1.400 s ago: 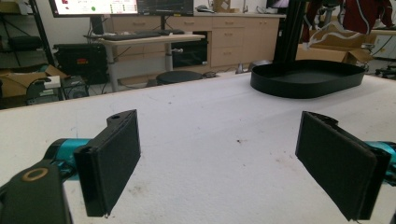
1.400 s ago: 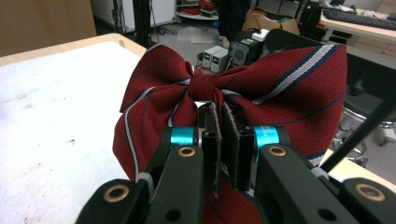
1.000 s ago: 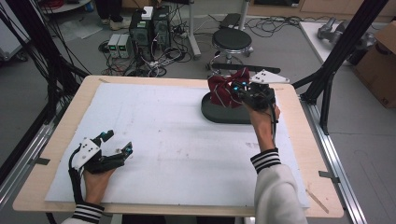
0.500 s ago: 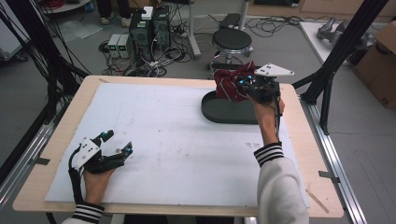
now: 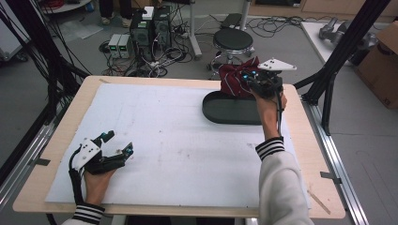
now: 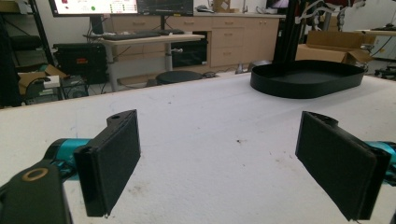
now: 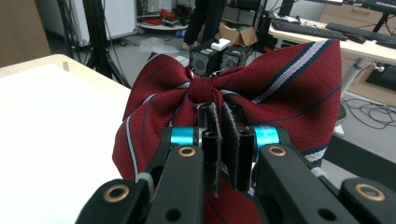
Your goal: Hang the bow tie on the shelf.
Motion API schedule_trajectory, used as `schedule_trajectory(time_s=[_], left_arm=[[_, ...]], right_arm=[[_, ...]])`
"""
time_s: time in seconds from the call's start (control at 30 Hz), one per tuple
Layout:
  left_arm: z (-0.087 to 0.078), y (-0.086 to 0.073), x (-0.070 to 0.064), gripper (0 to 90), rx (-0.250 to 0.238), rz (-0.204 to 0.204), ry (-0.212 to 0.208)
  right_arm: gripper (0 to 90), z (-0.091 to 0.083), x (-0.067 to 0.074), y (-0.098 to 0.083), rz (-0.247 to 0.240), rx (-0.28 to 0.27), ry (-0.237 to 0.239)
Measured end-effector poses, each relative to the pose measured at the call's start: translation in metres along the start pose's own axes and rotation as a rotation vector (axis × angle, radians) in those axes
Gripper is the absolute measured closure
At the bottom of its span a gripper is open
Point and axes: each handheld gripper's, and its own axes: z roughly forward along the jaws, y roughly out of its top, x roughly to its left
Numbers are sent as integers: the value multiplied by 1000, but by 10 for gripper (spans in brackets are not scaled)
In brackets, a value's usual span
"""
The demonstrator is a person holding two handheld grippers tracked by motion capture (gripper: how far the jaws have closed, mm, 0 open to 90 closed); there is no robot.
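Table point(image 5: 56, 187), pale wood, topped with a white mat point(image 5: 155, 136) that covers most of it; faint dark specks on the mat in the left gripper view. Black oval tray point(image 5: 220, 110) with a low rim sits on the mat's far right part, nothing lying in the part of it on view. Bow tie point(image 5: 237, 79): dark red woven cloth, thin diagonal stripes in navy and white-grey, two broad puffed lobes drawn into a tight knot at the middle. It hangs in the air at the tray's far edge, clear of the mat, lobes spreading either side of the grip; in the right gripper view one lobe rises high to the right, the other droops to the left. Right gripper point(image 5: 251, 82) held up above the tray's far side, pads nearly together, pinching the tie just under its knot. Left gripper point(image 5: 119, 143) rests low at the mat's near left corner, well apart from the tray, its jaws spread wide, bare mat between the pads point(image 6: 109, 161).
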Motion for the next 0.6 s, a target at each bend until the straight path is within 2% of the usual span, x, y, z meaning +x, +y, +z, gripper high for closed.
schedule_trajectory(time_s=[0.13,0.23,0.6], left_arm=[[0,0,0,143,1,0,0],[0,0,0,143,0,0,0],[0,0,0,143,4,1,-1]], right_arm=[[857,4,-4,4,-2,4,-13],[857,6,-5,4,-7,-14,-32],[859,15,-20,-4,28,0,-61]])
